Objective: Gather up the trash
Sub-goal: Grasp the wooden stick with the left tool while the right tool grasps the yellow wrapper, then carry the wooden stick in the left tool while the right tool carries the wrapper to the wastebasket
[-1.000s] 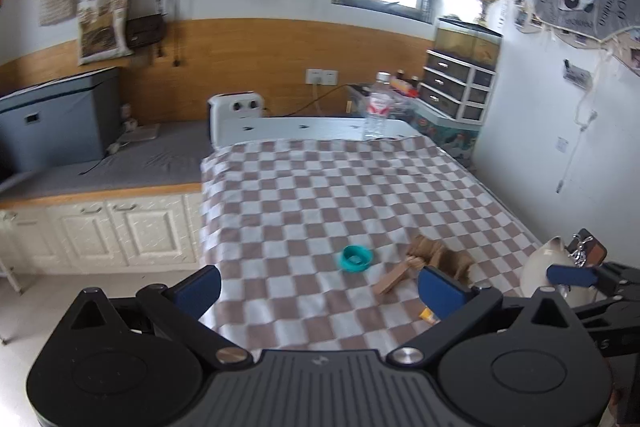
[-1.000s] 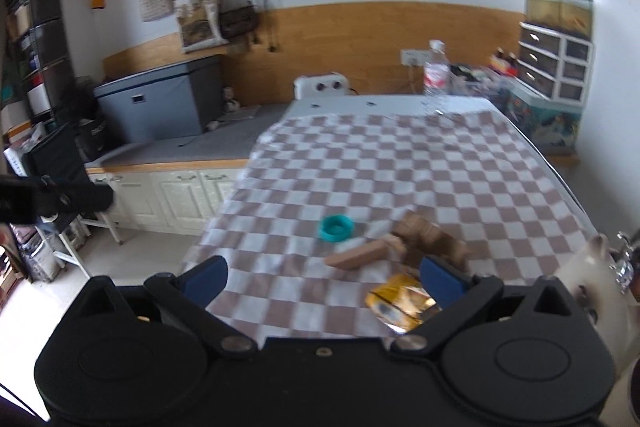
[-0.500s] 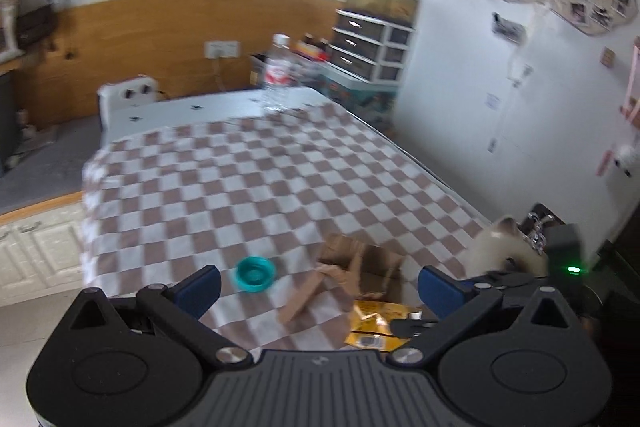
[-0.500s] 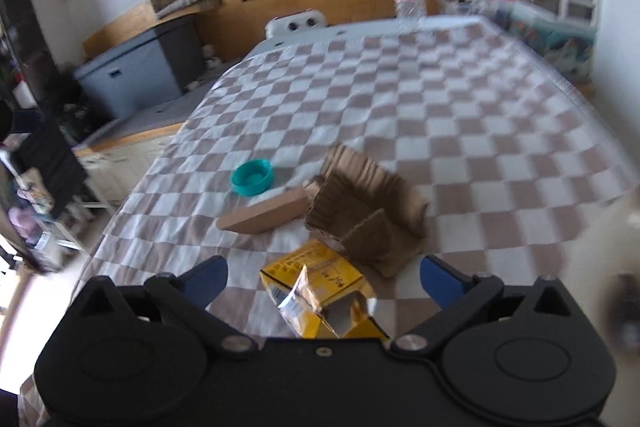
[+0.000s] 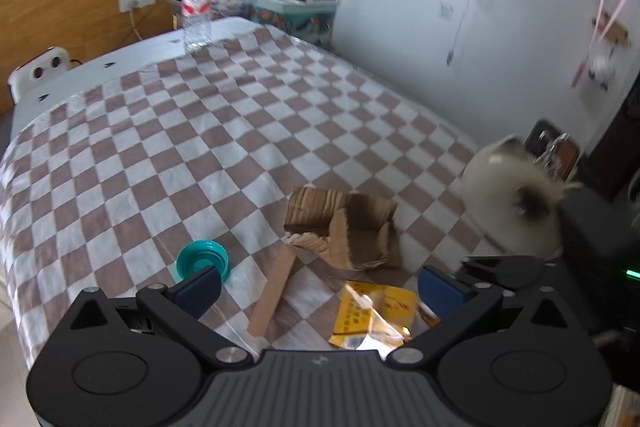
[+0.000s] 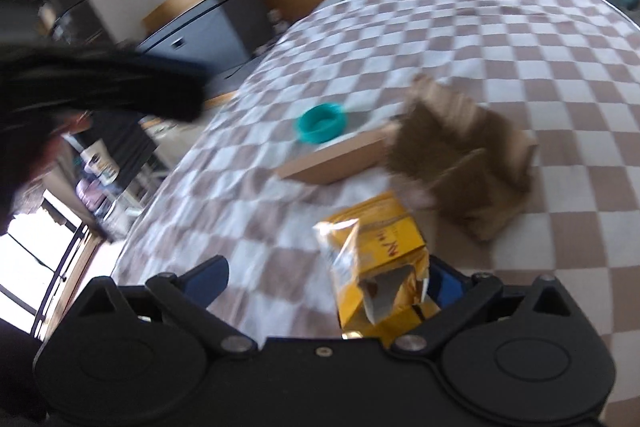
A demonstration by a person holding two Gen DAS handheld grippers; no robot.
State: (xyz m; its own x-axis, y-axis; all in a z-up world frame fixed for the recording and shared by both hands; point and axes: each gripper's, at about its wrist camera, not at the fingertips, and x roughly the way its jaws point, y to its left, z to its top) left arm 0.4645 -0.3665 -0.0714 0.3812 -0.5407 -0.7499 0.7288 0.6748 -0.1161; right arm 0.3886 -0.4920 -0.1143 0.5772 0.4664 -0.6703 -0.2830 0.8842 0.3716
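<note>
The right wrist view is smeared by motion blur, so the torn cardboard box (image 6: 460, 151) reads only as a brown crumpled mass there; the left wrist view shows it sharply (image 5: 344, 227), lying on its side with its open mouth turned toward the camera. The yellow packet (image 6: 376, 259) is partly cut off by the body of the right claw (image 6: 328, 279), and one blue fingertip is hidden behind it. In the left wrist view the packet (image 5: 372, 315) lies between the fingers of the left claw (image 5: 320, 285), its lower end hidden by the claw's body. Both claws stand wide, holding nothing.

A flat cardboard strip (image 5: 272, 295) runs its long axis from the box toward the near edge of the worktop (image 5: 200, 131). A teal cap (image 5: 202, 261) sits just beside it, open side up. All four pieces cluster near the worktop's near corner; the checkered cloth beyond is bare up to a water bottle (image 5: 196, 11) at the far end. A white fluffy object (image 5: 516, 203), blurred, sits just off the right edge.
</note>
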